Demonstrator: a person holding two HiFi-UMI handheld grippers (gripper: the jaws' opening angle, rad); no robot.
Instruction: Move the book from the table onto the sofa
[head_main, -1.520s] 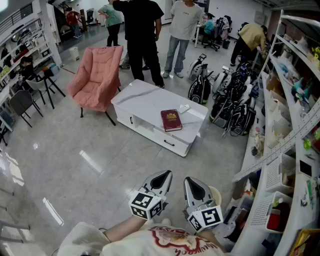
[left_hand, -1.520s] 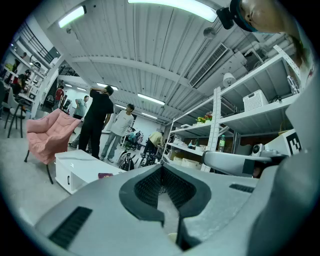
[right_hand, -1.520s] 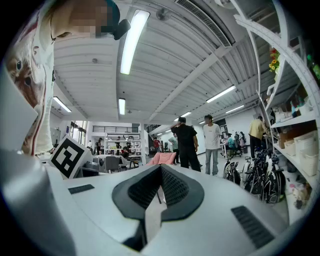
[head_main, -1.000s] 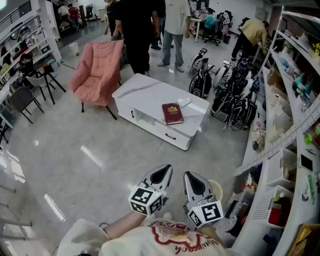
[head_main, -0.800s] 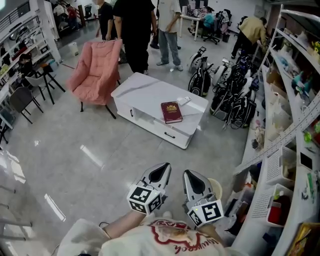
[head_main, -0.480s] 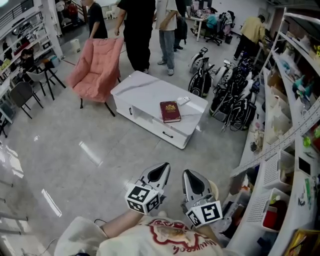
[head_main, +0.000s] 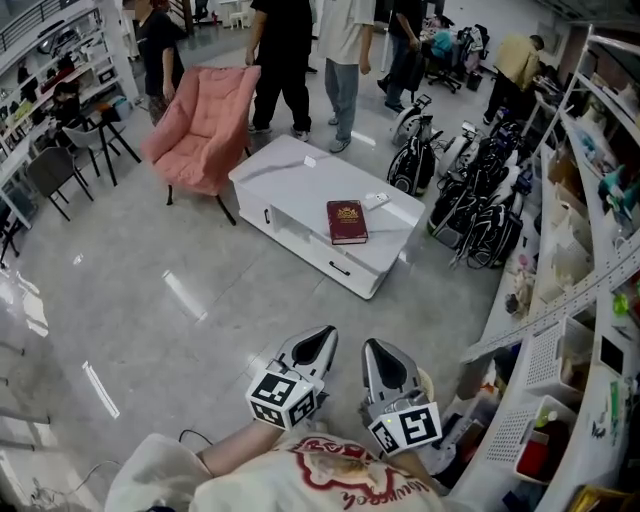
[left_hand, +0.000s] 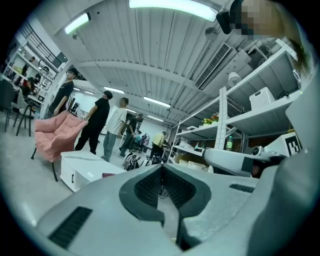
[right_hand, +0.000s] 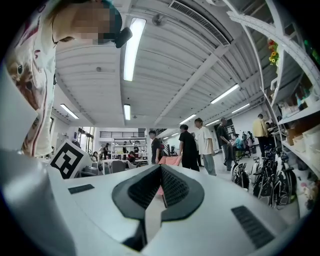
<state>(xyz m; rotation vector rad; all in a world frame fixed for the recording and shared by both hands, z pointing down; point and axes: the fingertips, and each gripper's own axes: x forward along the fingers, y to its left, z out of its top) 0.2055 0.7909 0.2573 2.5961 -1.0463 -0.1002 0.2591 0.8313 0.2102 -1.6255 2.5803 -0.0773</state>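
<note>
My left gripper (head_main: 318, 340) and my right gripper (head_main: 376, 350) sit side by side at the bottom of the head view, close to my body, and both point level across the grey floor (head_main: 150, 290) toward the table (head_main: 285, 175). The left jaws are pressed together with nothing between the pads. The right jaws are also pressed together and hold nothing. The book (head_main: 347, 221), dark red with a gold emblem, lies flat on the white table top near its right end, well apart from both grippers. A small white object (head_main: 374, 201) lies just beside the book's far corner. The pink sofa (head_main: 205, 125) stands at the table's left end with its seat unoccupied. Several people (head_main: 285, 50) stand behind the table. Golf bags (head_main: 470, 195) stand to the table's right, beside shelves (head_main: 590, 300).
</note>
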